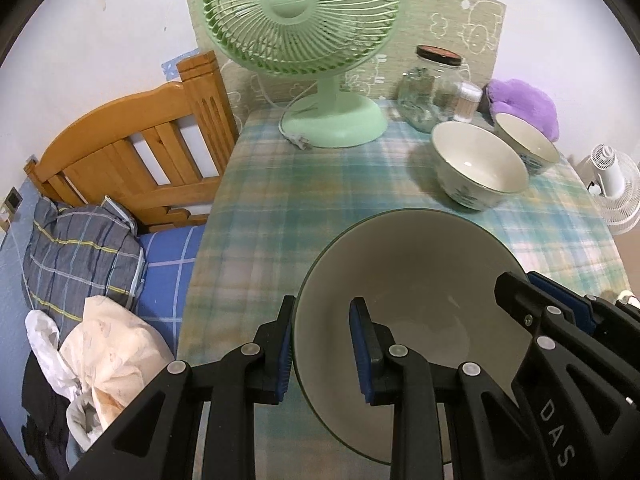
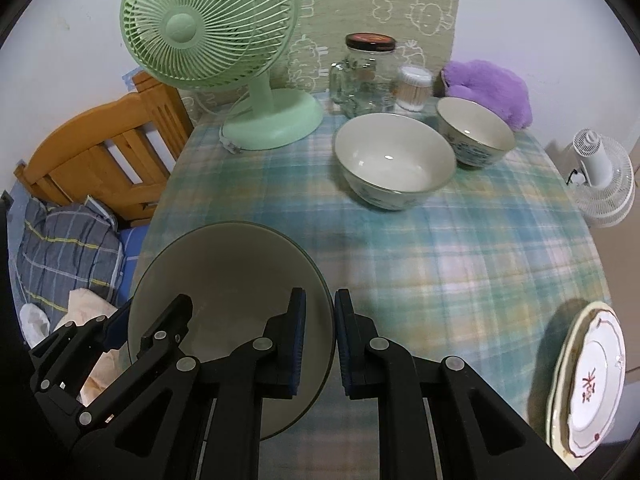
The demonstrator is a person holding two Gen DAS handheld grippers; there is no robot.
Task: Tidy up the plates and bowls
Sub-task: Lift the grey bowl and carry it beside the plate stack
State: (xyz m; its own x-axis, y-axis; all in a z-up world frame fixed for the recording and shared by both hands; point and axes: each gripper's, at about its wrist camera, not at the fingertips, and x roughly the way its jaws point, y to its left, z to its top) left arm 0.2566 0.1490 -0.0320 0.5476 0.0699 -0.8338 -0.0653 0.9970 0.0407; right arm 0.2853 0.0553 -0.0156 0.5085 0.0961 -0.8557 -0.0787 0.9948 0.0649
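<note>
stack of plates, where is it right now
In the right wrist view the stack of plates lies at the table's near right edge, to the right of the right gripper, well apart from the bowls; the left wrist view does not show it.

Dim, even indoor light, soft shadows, slight blur, strong fisheye bending at edges.

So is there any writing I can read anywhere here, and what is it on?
"DAS": white letters on the black arm of the right gripper, cut off at the picture's edge, so likely part of a longer word.
Red mark in the middle of the top plate: looks like a character or a drawing, too blurred to read.
Jar lid: a red print on black, too small to read.
Nothing else legible.
</note>
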